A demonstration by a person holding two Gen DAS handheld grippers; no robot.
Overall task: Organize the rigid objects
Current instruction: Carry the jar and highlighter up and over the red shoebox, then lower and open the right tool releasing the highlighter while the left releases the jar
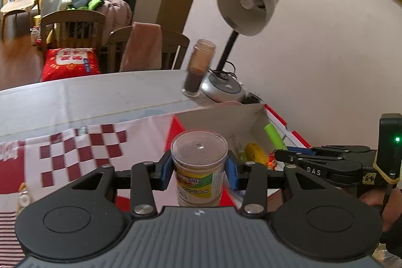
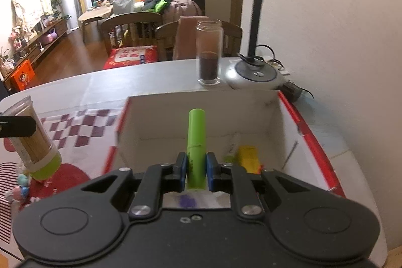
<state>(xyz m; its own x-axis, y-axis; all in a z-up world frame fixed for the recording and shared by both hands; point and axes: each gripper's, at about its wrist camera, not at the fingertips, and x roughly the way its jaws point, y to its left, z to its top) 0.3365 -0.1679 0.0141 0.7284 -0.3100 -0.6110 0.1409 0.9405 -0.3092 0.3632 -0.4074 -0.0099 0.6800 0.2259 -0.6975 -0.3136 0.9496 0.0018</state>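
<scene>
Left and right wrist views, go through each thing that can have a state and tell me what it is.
Left claw: shut on the toothpick jar, held off the table.
Right claw: shut on the green marker, over the box.
Box: open, yellow item inside.
Glass jar: upright, lidless, part full.
Desk lamp: off.

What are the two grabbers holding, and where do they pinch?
The left hand-held gripper pinches a toothpick jar around its sides, just below the lid. The right hand-held gripper pinches a green marker near its lower end.
</scene>
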